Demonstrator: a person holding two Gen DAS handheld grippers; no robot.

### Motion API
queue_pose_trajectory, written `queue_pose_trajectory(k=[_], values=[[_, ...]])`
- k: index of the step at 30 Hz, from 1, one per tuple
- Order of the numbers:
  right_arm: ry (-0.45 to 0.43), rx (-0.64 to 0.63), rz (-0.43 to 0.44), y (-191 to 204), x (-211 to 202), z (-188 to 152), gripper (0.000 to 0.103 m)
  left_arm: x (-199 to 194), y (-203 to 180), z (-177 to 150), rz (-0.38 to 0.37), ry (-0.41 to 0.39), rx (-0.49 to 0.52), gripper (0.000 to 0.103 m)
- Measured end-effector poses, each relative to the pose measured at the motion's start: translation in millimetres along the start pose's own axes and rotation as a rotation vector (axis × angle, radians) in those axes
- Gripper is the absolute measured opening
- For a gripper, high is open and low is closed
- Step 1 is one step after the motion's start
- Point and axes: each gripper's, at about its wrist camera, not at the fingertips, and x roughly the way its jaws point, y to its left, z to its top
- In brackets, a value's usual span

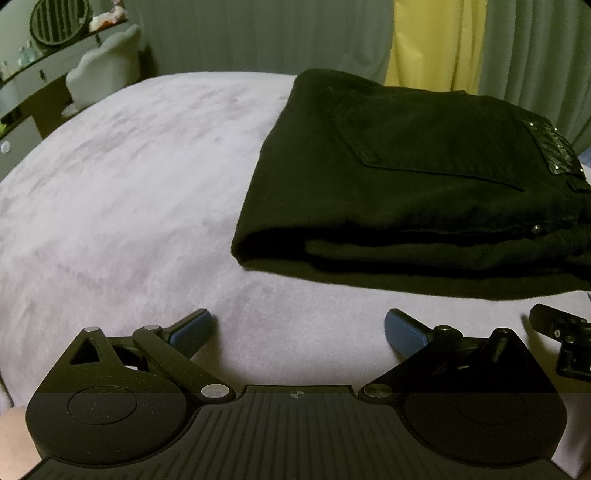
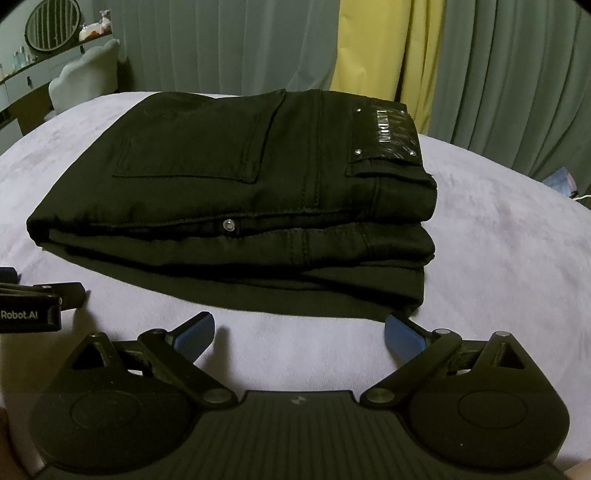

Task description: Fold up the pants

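Note:
Black pants [image 1: 406, 192] lie folded in a compact stack on the pale lilac bed cover [image 1: 129, 192]. A back pocket and a leather waistband patch [image 2: 384, 134] face up. In the right wrist view the pants [image 2: 236, 192] sit straight ahead. My left gripper [image 1: 297, 330] is open and empty, low over the cover, in front of and left of the stack. My right gripper [image 2: 299, 334] is open and empty, just short of the stack's near edge. Each gripper shows at the edge of the other's view: the right one [image 1: 565, 339], the left one [image 2: 37, 306].
A white chair [image 1: 107, 66] and a shelf with a round mirror [image 1: 59, 20] stand at the far left. Grey curtains and a yellow curtain [image 2: 391, 51] hang behind the bed. The bed cover [image 2: 498, 258] spreads left and right of the stack.

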Motion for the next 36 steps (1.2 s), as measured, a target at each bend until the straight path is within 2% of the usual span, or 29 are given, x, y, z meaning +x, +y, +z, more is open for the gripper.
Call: queue_pose_trajectory(k=[36], values=[[0.006, 0.005, -0.002, 0.4, 0.8, -1.3, 0.099, 2.0, 4.2, 2.4, 0.003, -0.002, -0.017, 0.103]])
